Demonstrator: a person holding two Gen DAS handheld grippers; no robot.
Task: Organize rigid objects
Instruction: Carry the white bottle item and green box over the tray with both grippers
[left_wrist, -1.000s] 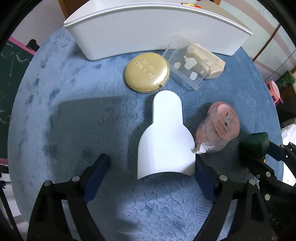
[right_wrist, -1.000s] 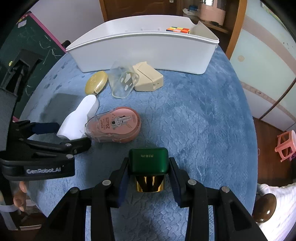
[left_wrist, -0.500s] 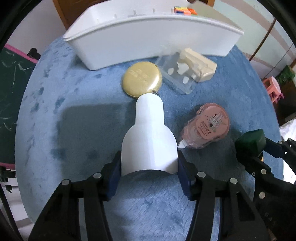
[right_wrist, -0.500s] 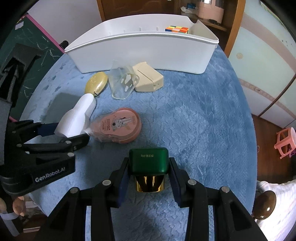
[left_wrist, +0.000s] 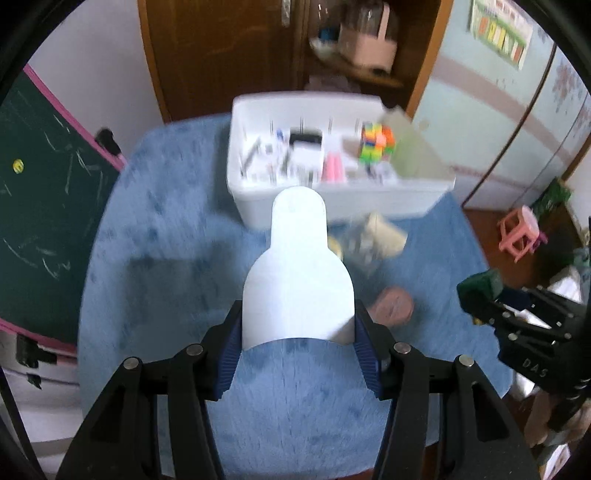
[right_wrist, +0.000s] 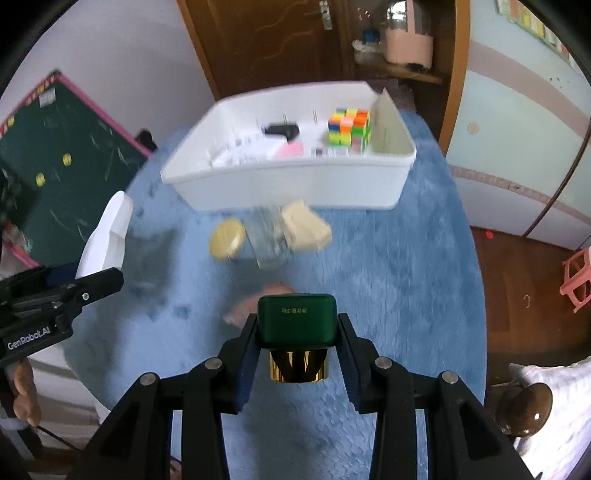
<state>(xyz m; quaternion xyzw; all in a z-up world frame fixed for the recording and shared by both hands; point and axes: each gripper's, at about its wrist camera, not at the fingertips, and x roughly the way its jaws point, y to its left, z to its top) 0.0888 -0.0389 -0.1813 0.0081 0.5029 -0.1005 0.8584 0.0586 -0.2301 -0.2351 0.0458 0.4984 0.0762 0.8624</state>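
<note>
At the far left of the left wrist view a green chalkboard with a pink frame leaned beside the round table covered in blue cloth. In the lower centre of that view the left gripper was clamped on the wide base of a white bottle-shaped object, its blue pads pressed against both sides and the narrow rounded top pointing up toward the middle of the frame. Behind that top, in the upper centre, the white bin sat on the cloth with a multicoloured puzzle cube and blurred small items inside. Just right of the white object, a cream block and a clear plastic piece lay blurred in front of the bin, and a pink round tape dispenser lay lower on the cloth. At the right edge the other tool showed with a green object in its tip. In the right wrist view, the left tool appeared at the left edge with the white object raised off the cloth; a yellow round disc lay left of centre before the bin. In the lower centre the right gripper was closed on a green box with a gold base, held above the cloth.
</note>
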